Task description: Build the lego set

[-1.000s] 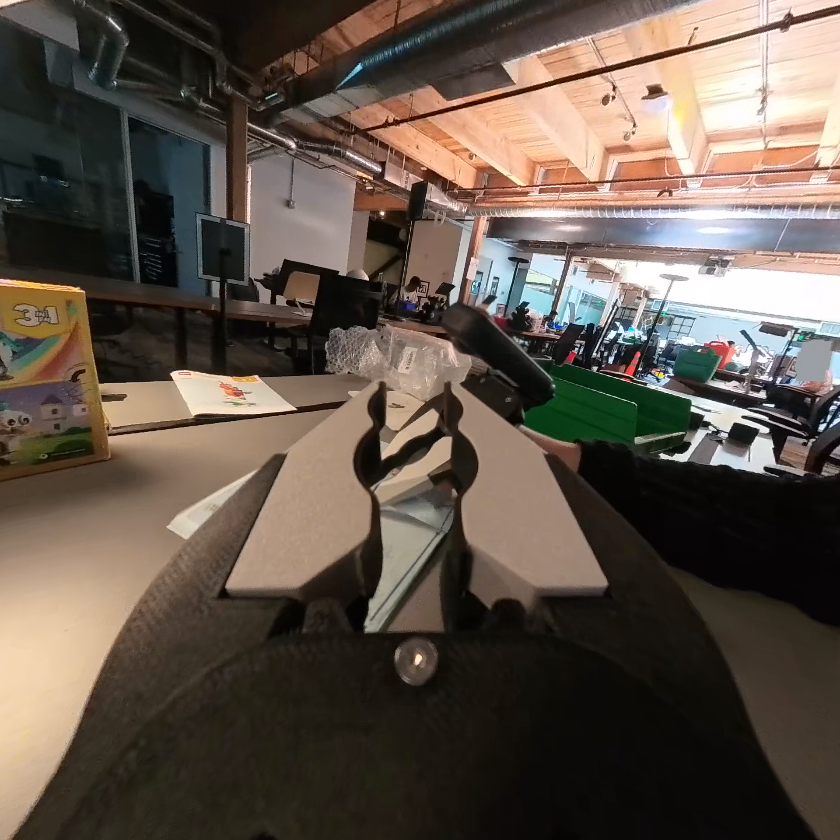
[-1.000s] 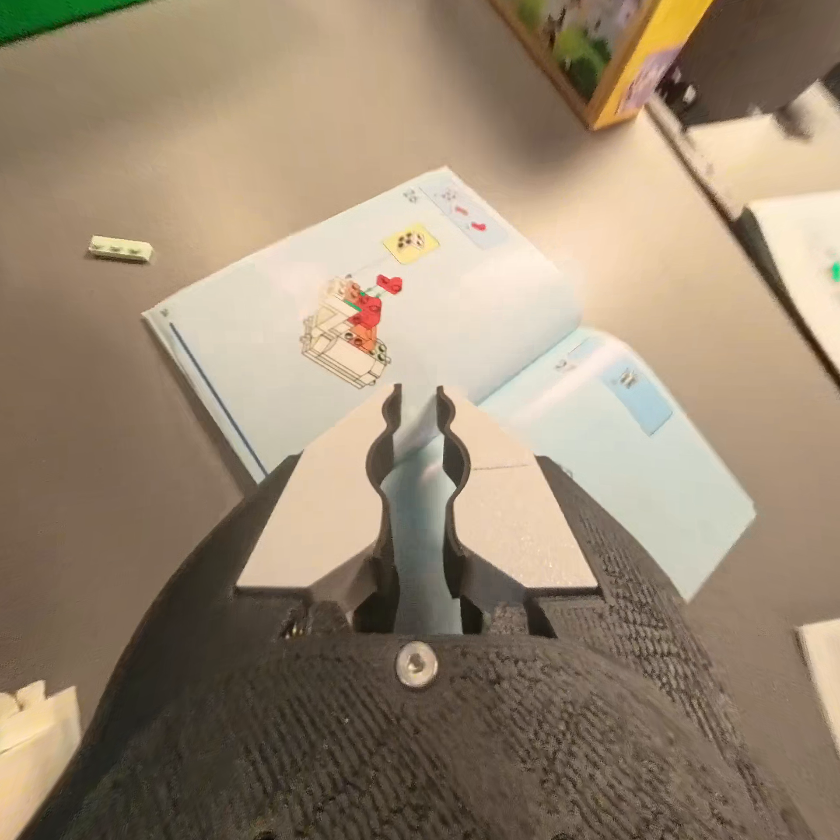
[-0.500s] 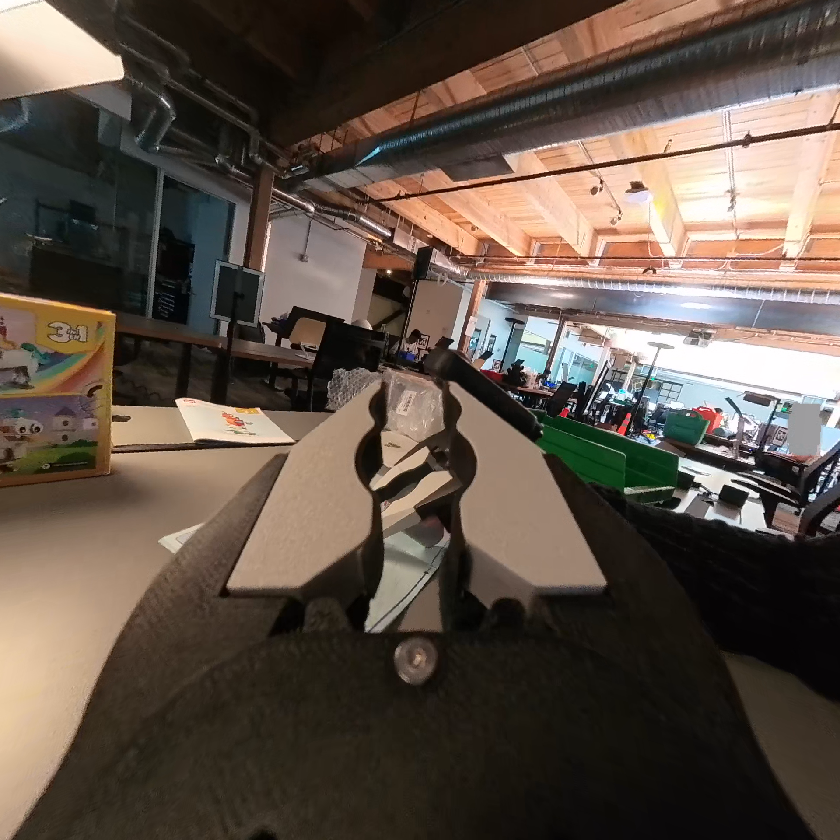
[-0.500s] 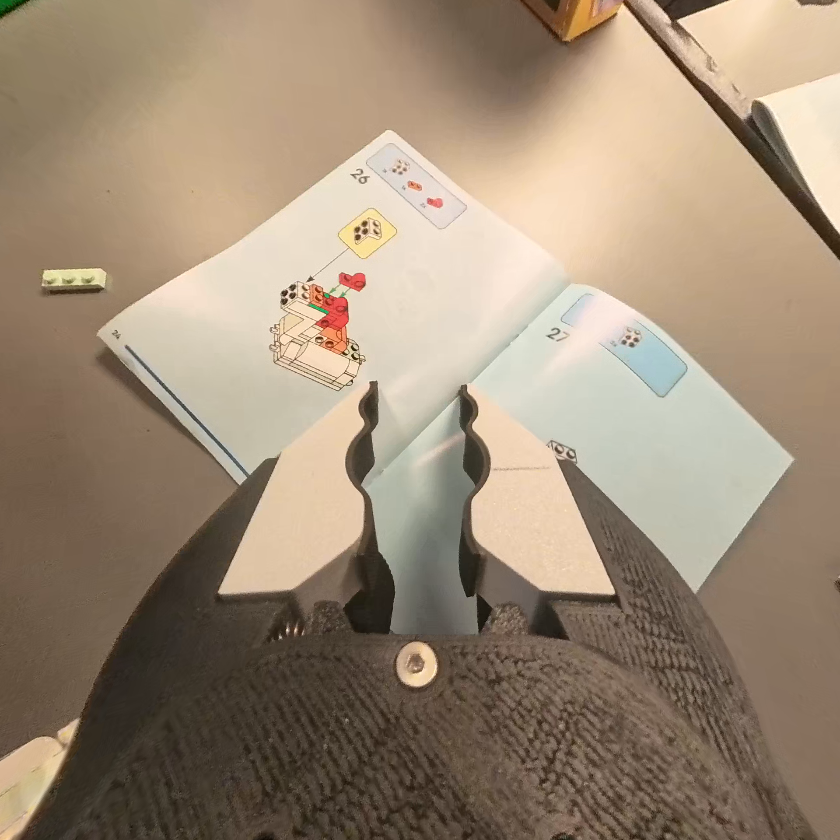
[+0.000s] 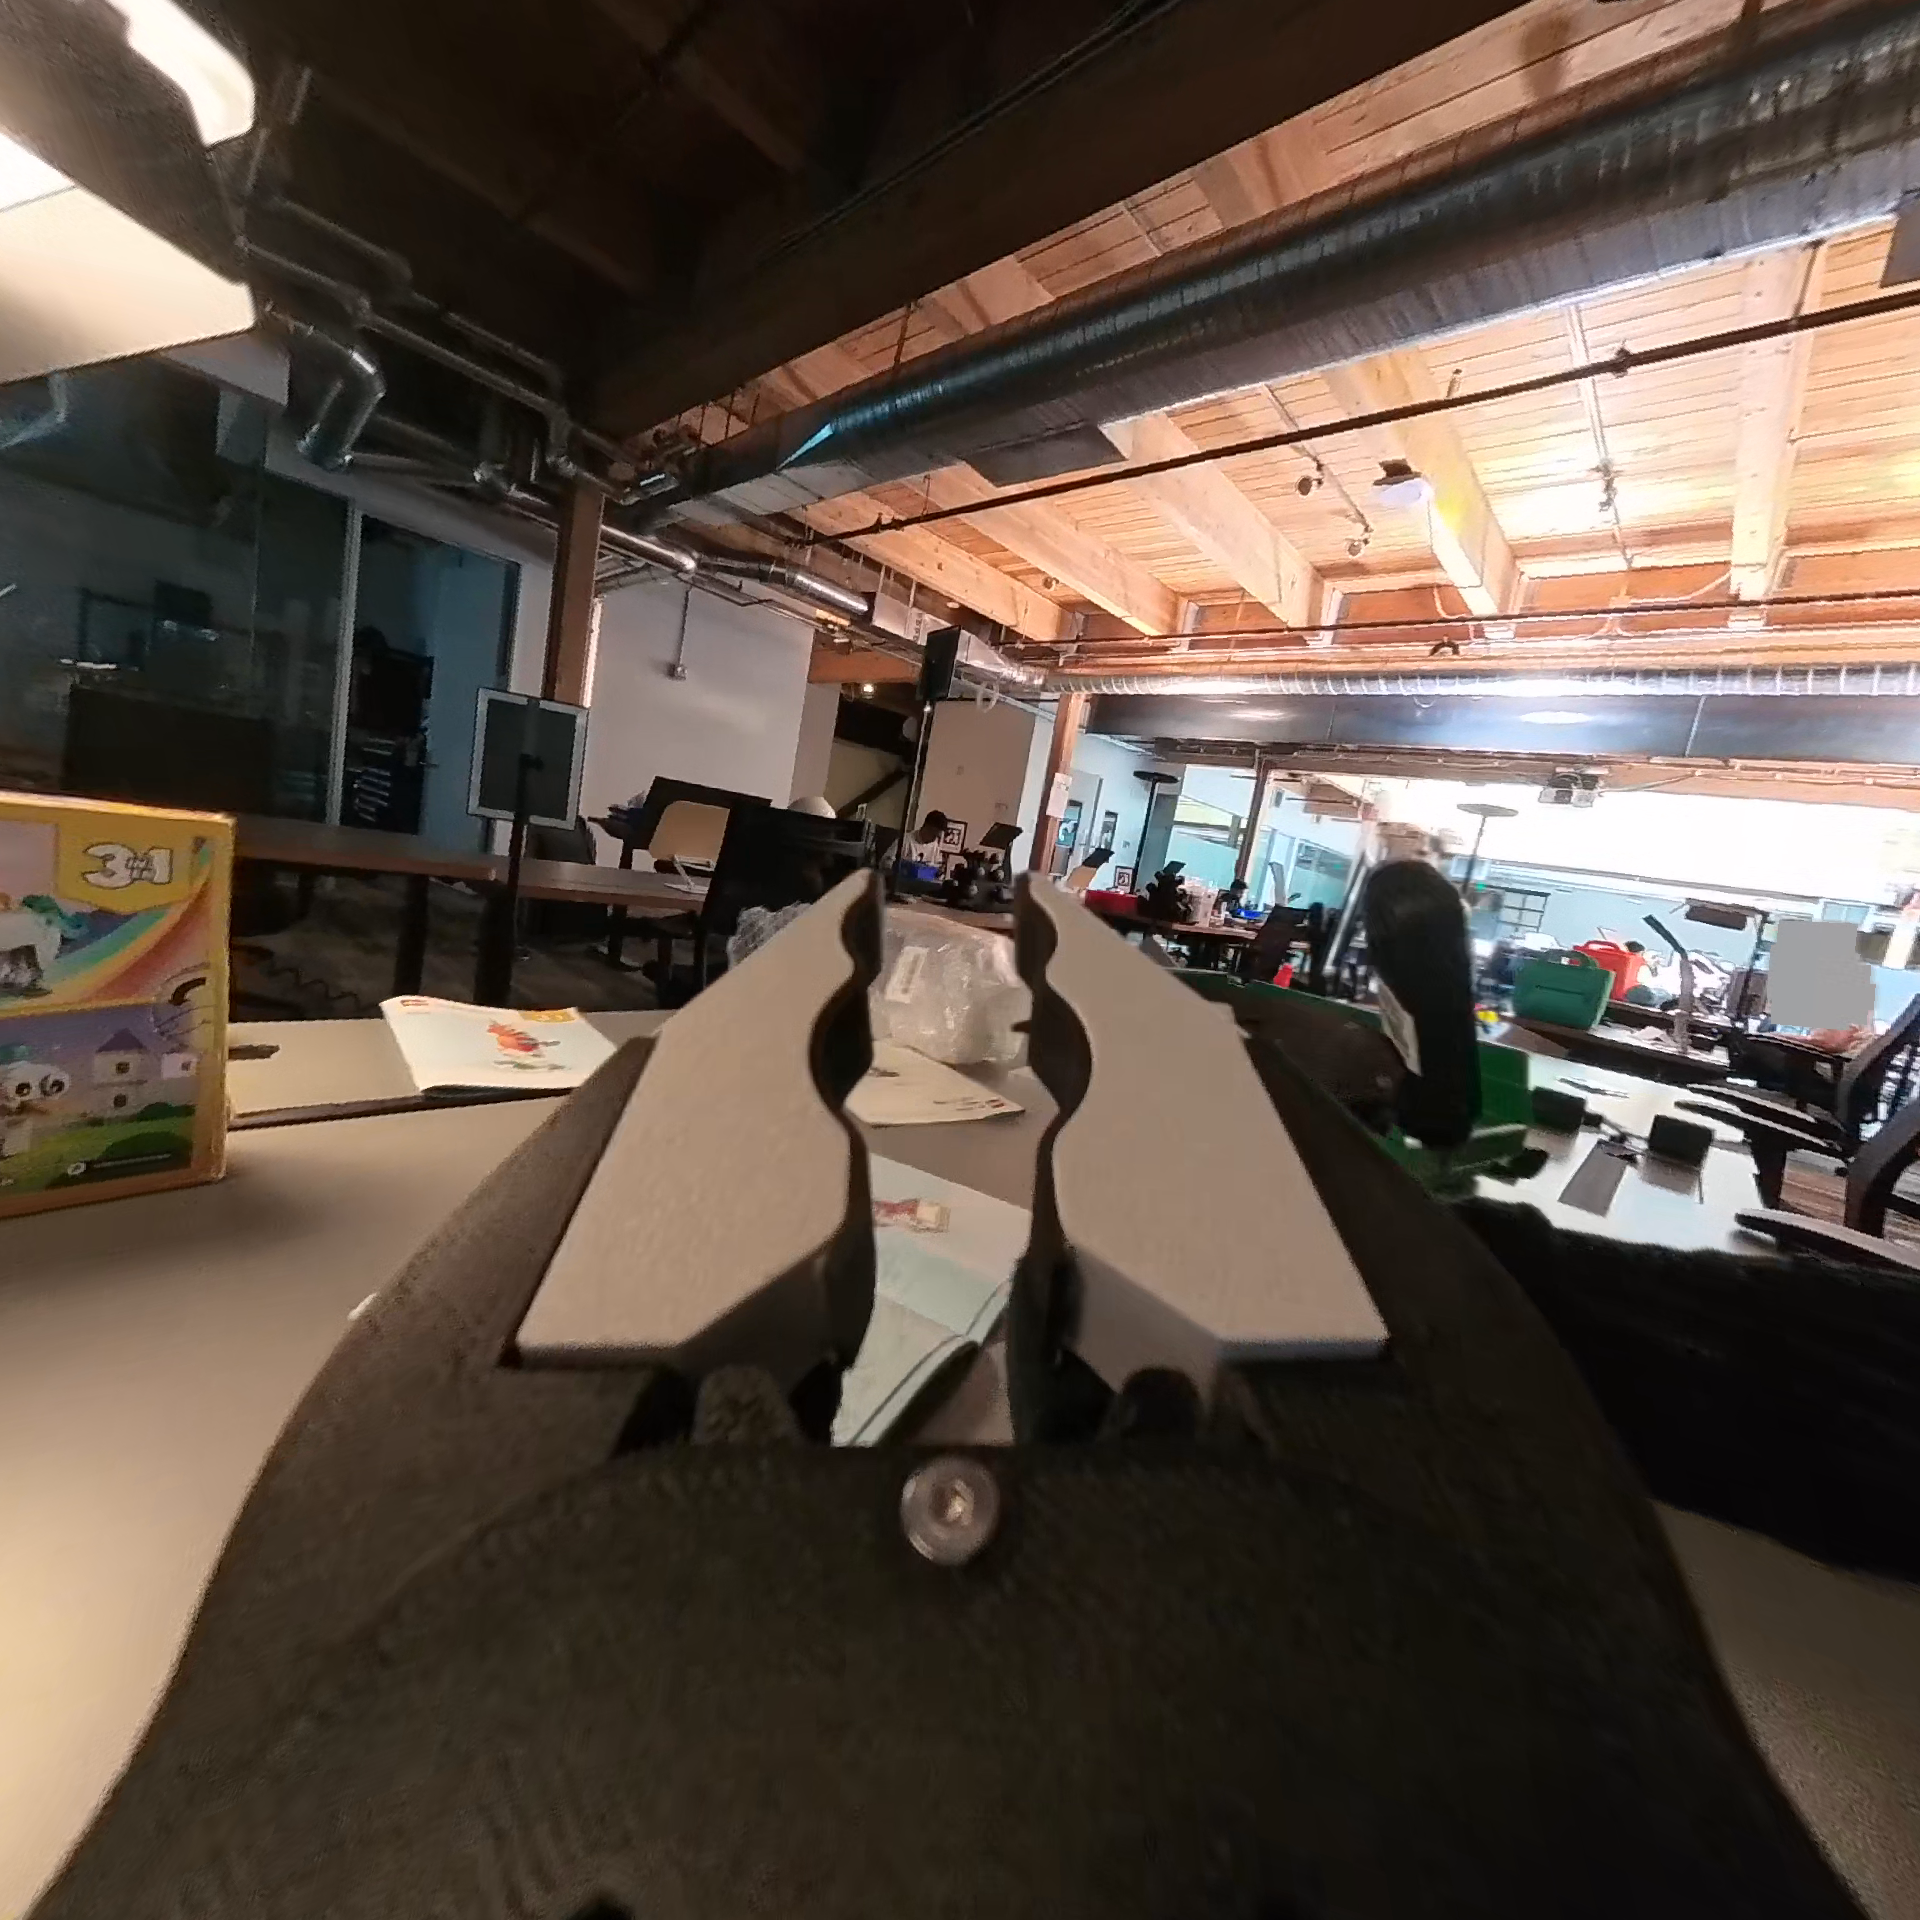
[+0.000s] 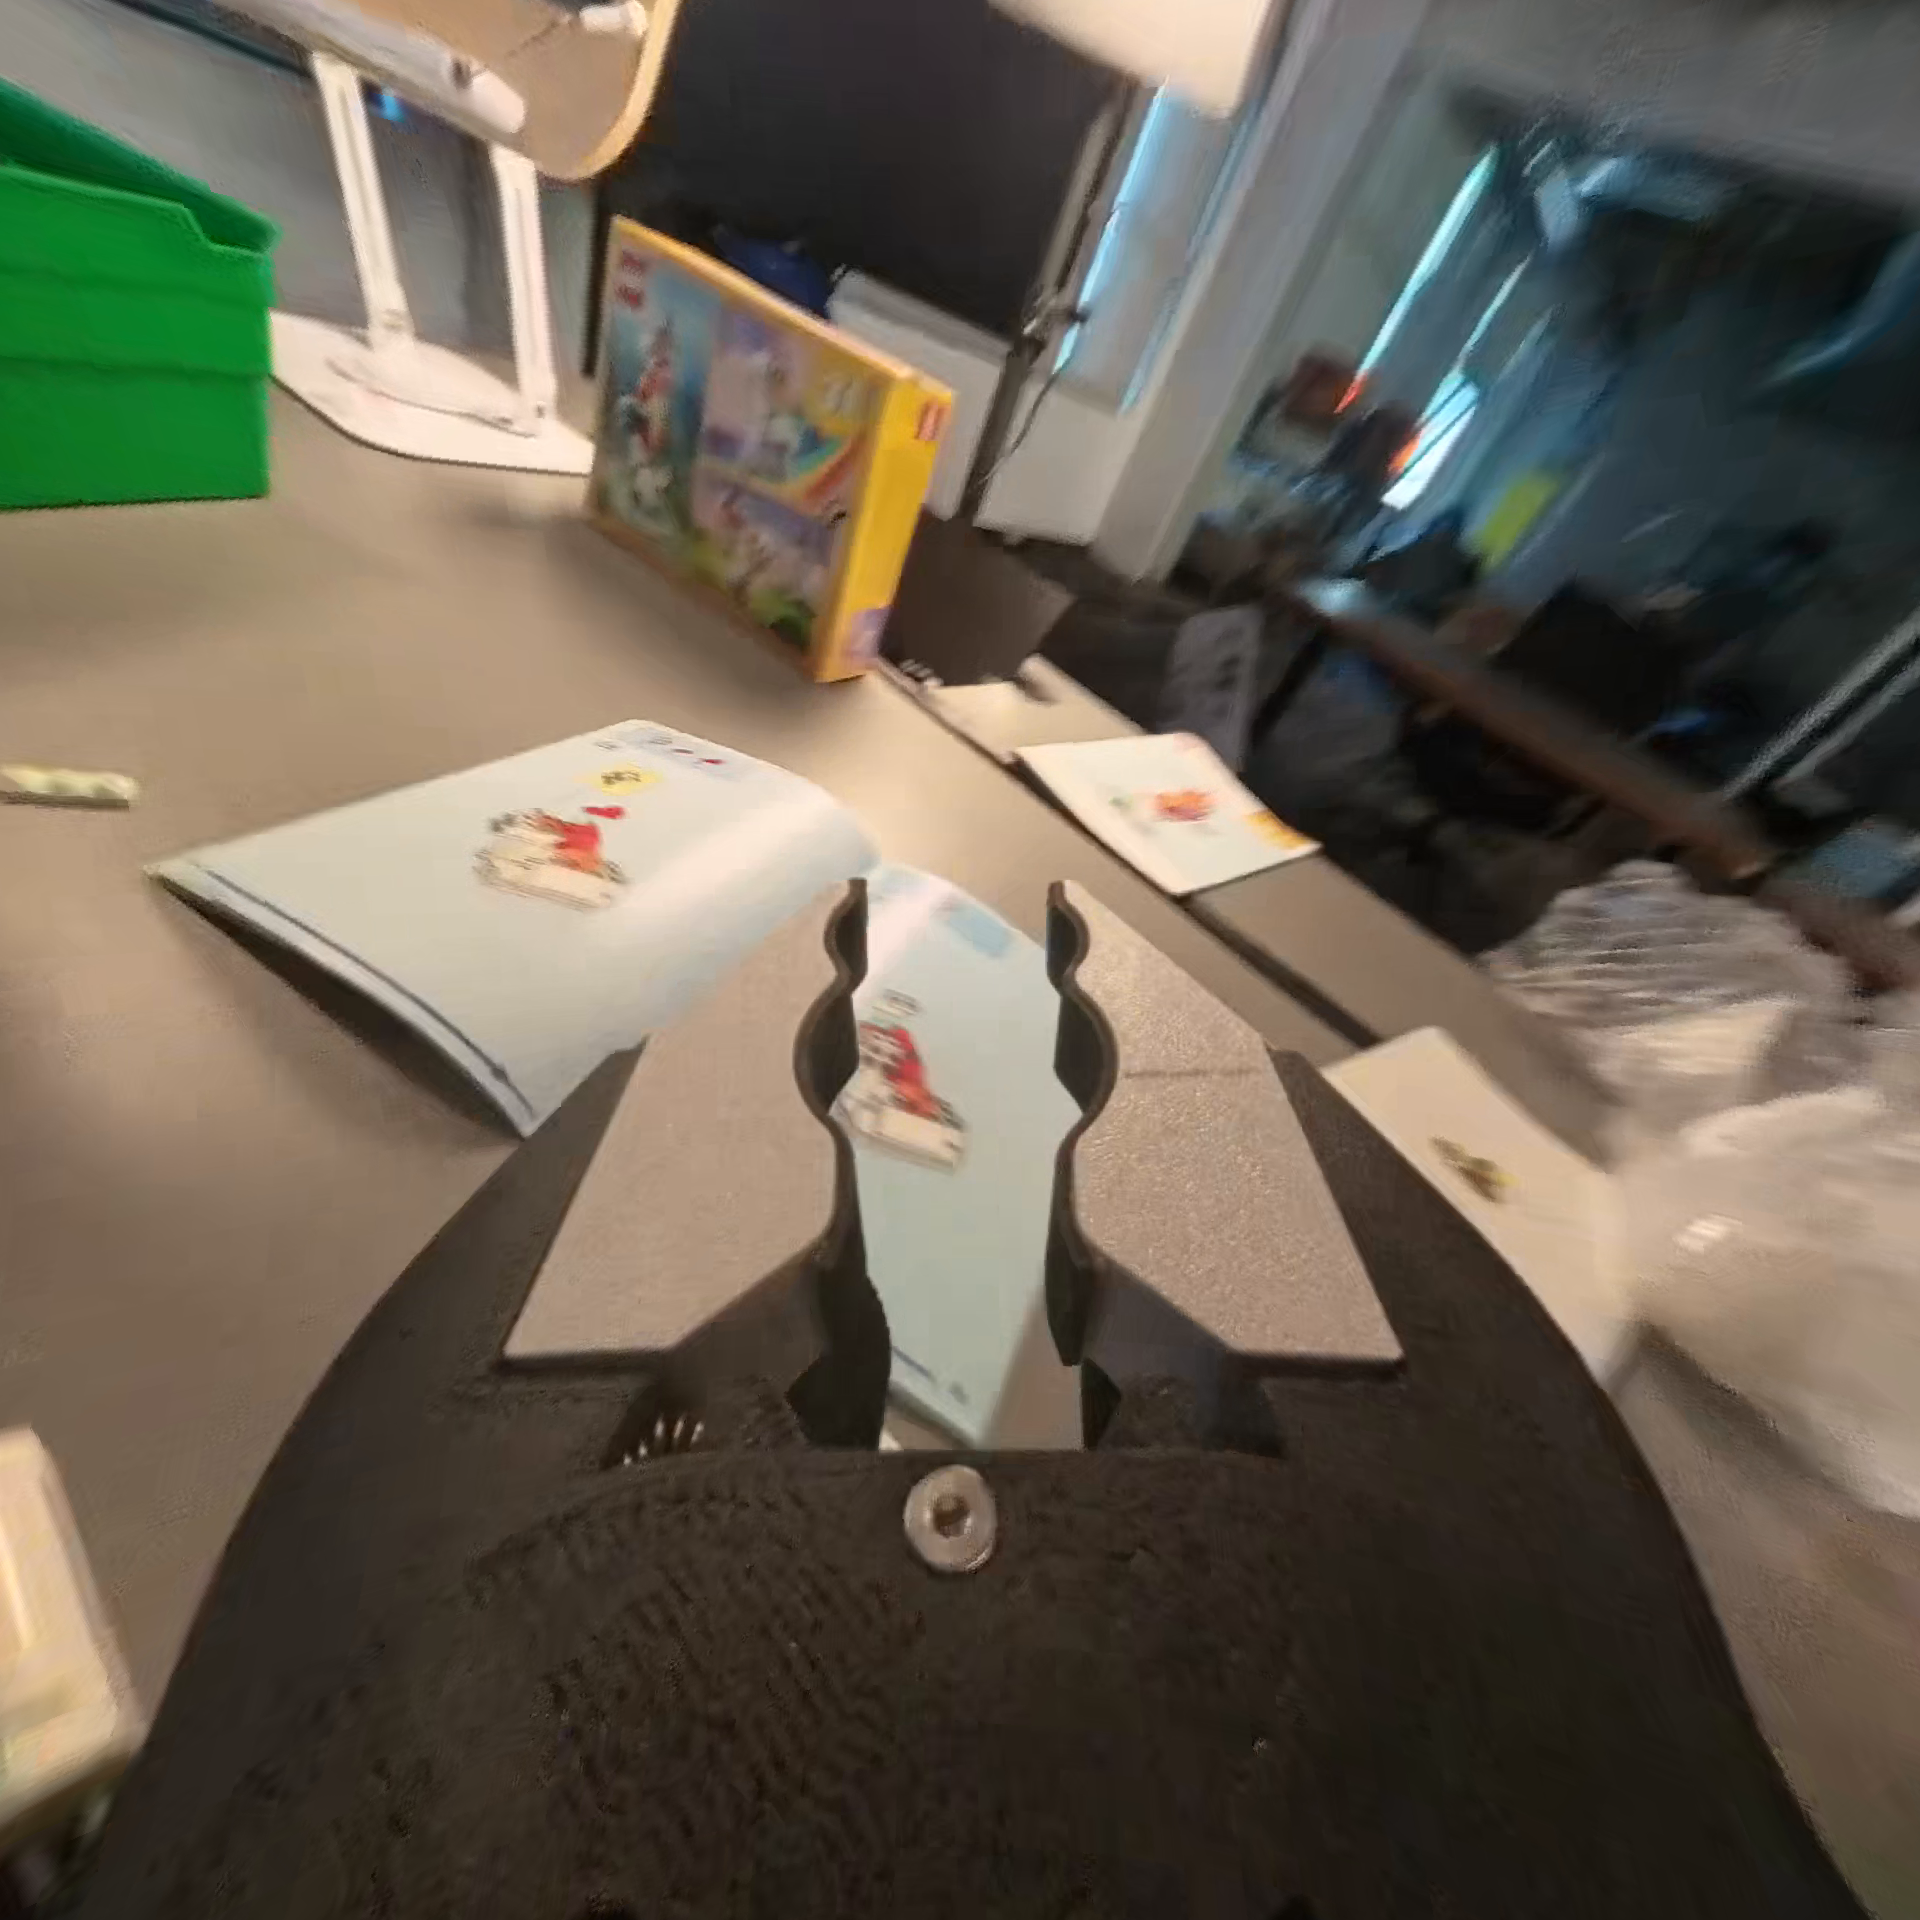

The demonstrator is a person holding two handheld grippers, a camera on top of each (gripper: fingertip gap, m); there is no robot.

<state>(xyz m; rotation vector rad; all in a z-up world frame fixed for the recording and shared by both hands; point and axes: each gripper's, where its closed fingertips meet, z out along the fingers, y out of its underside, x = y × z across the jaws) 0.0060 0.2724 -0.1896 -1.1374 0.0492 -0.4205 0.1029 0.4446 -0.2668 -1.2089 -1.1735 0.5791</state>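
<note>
An open light-blue instruction booklet (image 6: 540, 883) lies on the grey table (image 6: 312, 644); it also shows in the left wrist view (image 5: 914, 1236). A pale green flat brick (image 6: 68, 787) lies to its left. My right gripper (image 6: 954, 909) is open and empty, raised above the booklet's right page. My left gripper (image 5: 948, 902) is open and empty, held level above the table and pointing across the room. The yellow set box (image 6: 758, 447) stands behind the booklet; it also shows in the left wrist view (image 5: 104, 1049).
A green bin (image 6: 125, 353) stands at the far left. A second booklet (image 6: 1164, 810) lies on the neighbouring table, clear plastic bags (image 6: 1745, 1091) at the right. A dark sleeve (image 5: 1714, 1382) and the other gripper's black handle (image 5: 1418, 1029) show right of my left gripper. The right gripper is farther from the pale green flat brick (image 6: 68, 787), some 20 centimetres, than the left, some 15 centimetres.
My right gripper has tilted up from looking down at the booklet and opened wider. My left gripper has tilted up and opened too; the other gripper has left the gap between its fingers.
</note>
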